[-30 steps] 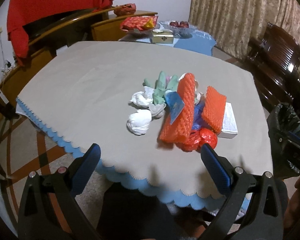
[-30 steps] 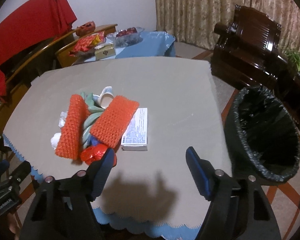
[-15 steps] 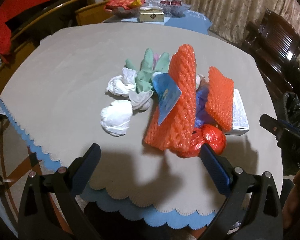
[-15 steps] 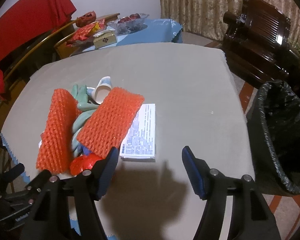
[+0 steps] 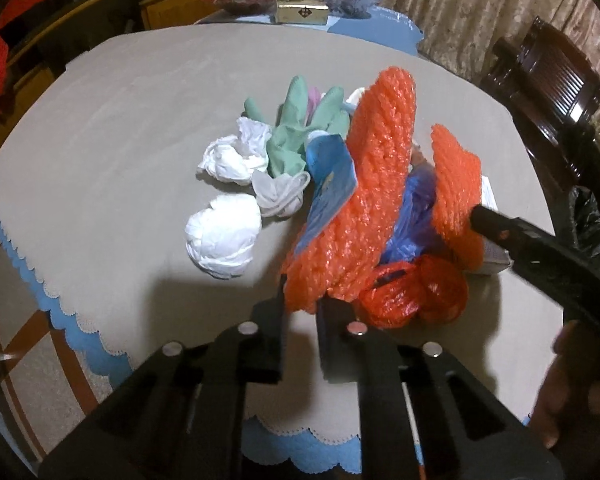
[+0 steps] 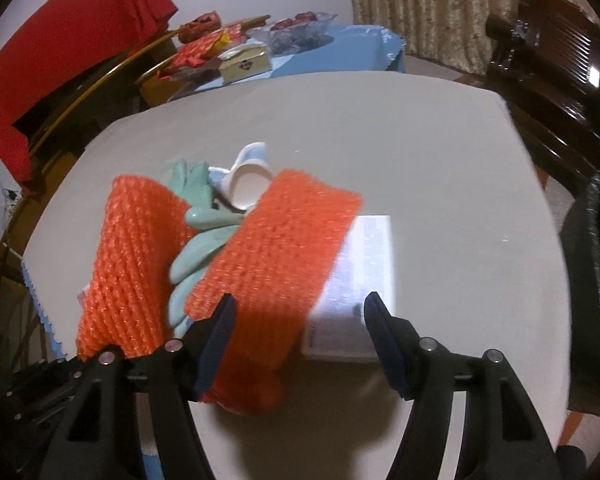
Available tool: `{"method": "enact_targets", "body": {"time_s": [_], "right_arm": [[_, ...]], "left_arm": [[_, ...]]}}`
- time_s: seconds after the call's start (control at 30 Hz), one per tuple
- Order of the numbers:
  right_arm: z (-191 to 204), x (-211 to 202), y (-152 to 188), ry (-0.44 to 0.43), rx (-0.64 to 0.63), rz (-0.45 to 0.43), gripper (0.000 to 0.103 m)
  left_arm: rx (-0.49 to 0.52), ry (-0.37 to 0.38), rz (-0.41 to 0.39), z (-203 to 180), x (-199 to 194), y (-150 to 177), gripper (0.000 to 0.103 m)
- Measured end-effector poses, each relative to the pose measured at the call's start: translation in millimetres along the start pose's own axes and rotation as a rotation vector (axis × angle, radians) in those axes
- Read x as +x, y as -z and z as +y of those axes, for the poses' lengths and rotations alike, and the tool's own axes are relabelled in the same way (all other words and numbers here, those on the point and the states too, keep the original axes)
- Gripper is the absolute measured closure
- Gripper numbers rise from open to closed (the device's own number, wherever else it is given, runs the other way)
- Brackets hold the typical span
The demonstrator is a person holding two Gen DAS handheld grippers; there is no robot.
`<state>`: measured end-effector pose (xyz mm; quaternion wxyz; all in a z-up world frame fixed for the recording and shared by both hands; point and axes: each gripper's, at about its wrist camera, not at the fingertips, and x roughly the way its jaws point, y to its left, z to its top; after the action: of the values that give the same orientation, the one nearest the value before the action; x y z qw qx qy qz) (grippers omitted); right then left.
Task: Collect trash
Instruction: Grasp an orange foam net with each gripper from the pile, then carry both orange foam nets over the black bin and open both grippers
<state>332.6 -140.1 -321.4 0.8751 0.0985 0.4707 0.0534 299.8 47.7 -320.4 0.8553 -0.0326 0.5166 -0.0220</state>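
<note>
A trash pile lies on the beige-clothed table: a long orange foam net, a second orange net, green gloves, white crumpled tissues, a red plastic bag, a blue wrapper and a white box. My left gripper is closing, its jaws pinching the near tip of the long net. My right gripper stands open over the second net's near end and the box's corner, gripping neither. One of its black fingers shows in the left wrist view.
A bin with a black liner stands off the table's right side. Dark wooden chairs are behind it. A blue side table with boxes and snacks lies beyond the far edge. A paper cup rests behind the nets.
Both grippers came down and closer to the pile. The left jaws went from wide open to nearly together around the long net's near tip. The right jaws narrowed a little.
</note>
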Motion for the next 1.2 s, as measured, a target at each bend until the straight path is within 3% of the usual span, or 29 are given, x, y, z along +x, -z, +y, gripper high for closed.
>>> {"method": "enact_targets", "body": {"time_s": [0.13, 0.17, 0.23, 0.27, 0.3, 0.77, 1.2], "right_arm": [[10.1, 19.6, 1.0, -0.002, -0.029, 0.039, 0.038], [12.8, 22.5, 1.3, -0.002, -0.039, 0.04, 0.042], [17.2, 23.4, 0.7, -0.011, -0.067, 0.039, 0.062], [19.2, 23.7, -0.3, -0.032, -0.074, 0.051, 0.079], [18.7, 22.9, -0.8, -0.047, -0.071, 0.055, 0.086], [4.0, -58.1, -11.6, -0.061, -0.045, -0.044, 0.091], [-62.1, -148.2, -3.7, 0.016, 0.017, -0.147, 0.091]], "left_arm": [[-0.004, 0.016, -0.025, 0.5, -9.8, -0.7, 0.095], [-0.006, 0.018, -0.03, 0.7, -11.6, -1.0, 0.095], [-0.007, 0.022, -0.039, 0.6, -15.4, -2.2, 0.095], [-0.009, 0.022, -0.045, 0.4, -18.0, -3.2, 0.095], [-0.009, 0.023, -0.05, -0.3, -20.1, -4.1, 0.096], [0.021, 0.03, -0.123, -18.9, -70.2, -7.1, 0.096], [0.069, 0.053, -0.15, -71.3, -108.4, 1.2, 0.096]]}}
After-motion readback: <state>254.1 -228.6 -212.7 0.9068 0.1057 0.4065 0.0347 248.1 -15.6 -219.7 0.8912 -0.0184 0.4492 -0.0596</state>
